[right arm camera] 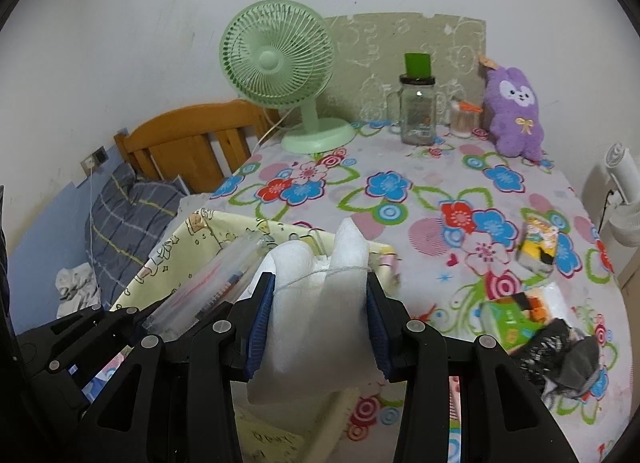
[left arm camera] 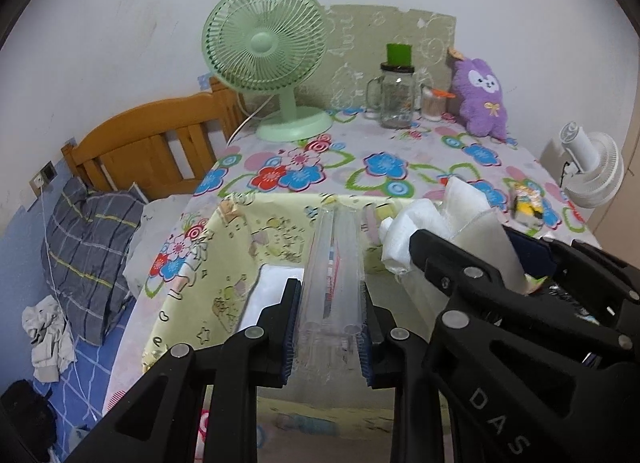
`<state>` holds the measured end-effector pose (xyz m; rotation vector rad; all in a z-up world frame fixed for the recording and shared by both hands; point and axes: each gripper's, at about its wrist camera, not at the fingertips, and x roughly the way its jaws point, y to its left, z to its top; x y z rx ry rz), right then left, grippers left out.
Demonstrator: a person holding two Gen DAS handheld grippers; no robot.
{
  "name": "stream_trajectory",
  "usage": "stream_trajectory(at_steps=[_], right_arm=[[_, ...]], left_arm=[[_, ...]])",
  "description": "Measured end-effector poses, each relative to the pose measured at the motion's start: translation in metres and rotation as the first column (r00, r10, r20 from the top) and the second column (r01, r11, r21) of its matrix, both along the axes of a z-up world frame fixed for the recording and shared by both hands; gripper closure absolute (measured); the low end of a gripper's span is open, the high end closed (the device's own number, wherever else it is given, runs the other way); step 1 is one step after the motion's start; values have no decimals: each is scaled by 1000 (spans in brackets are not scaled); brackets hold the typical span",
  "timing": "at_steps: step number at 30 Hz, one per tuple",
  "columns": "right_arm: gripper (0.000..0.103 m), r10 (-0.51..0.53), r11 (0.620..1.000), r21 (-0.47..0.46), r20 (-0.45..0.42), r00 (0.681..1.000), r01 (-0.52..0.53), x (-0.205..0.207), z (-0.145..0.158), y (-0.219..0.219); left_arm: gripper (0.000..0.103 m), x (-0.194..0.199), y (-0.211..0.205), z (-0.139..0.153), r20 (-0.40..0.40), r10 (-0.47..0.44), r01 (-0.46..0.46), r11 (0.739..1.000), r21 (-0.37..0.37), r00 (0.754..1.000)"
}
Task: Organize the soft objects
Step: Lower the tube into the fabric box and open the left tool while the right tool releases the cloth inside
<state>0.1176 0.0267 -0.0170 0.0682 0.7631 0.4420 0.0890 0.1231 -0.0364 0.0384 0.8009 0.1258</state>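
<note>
Presently catalogued: left gripper (left arm camera: 330, 317), jaws nearly closed and clamped on the ridged zip edge of a clear plastic bag (left arm camera: 334, 263); right gripper (right arm camera: 320, 317), jaws part open, pinching a white soft foam wad (right arm camera: 316, 303). Both are held above a pale yellow cartoon-print fabric bin (left arm camera: 256, 239) at the near edge of the flower-patterned table (right arm camera: 400, 191). Further back stand a mint-green desk fan (right arm camera: 280, 63), a handled glass jar (right arm camera: 418, 111) and a purple plush rabbit (right arm camera: 516, 111).
</note>
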Motion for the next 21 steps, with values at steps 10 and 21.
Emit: stream_trajectory(at_steps=[10, 21], right_arm=[[56, 57, 998, 4, -40, 998, -57, 12, -9, 30], [32, 63, 994, -80, -56, 996, -68, 16, -19, 35]], left_arm=[[67, 10, 28, -16, -63, 13, -12, 1000, 7, 998], [37, 13, 28, -28, -94, -22, 18, 999, -43, 995]])
